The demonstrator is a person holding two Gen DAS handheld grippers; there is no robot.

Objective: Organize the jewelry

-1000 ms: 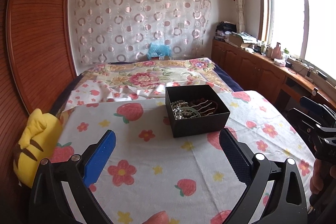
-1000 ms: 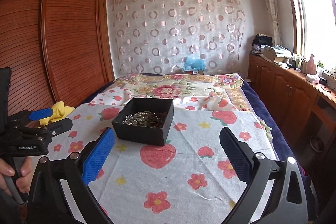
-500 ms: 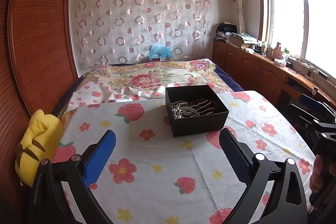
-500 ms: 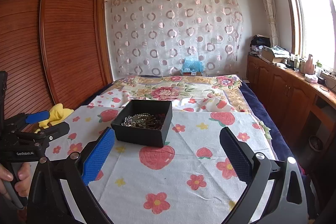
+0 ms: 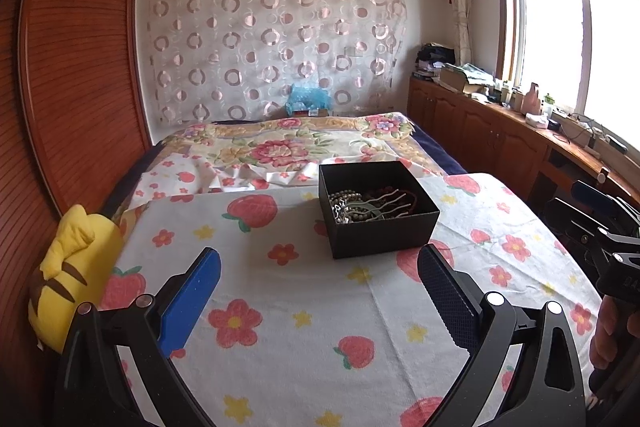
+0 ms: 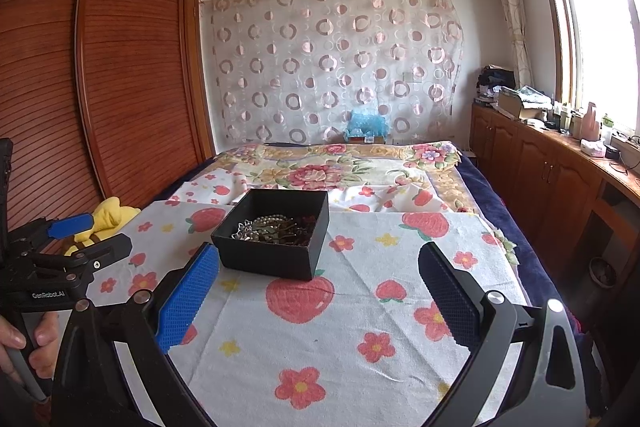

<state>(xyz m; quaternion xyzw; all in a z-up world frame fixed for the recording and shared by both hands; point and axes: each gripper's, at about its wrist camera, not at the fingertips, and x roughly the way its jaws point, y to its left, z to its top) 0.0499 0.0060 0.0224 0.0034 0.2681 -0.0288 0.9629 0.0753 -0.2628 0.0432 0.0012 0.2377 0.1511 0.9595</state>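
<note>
A black open box (image 5: 378, 211) stands on the strawberry-print cloth (image 5: 280, 307) on the bed. A tangle of jewelry (image 5: 370, 205) lies inside it: bead strings, a dark bracelet and wavy hairpins. The box (image 6: 276, 235) and jewelry (image 6: 276, 227) also show in the right wrist view. My left gripper (image 5: 318, 273) is open and empty, held above the cloth in front of the box. My right gripper (image 6: 318, 271) is open and empty, just right of and before the box. Each gripper shows at the edge of the other's view, the right gripper (image 5: 600, 223) and the left gripper (image 6: 76, 231).
A yellow plush toy (image 5: 72, 275) lies at the cloth's left edge beside the wooden wardrobe (image 5: 76, 67). A floral quilt (image 5: 288, 147) covers the far bed. A wooden counter (image 5: 520, 131) with clutter runs along the right under the window.
Both grippers have tilted up and drawn back slightly, so the box sits a little lower in both views. Both grippers stay open.
</note>
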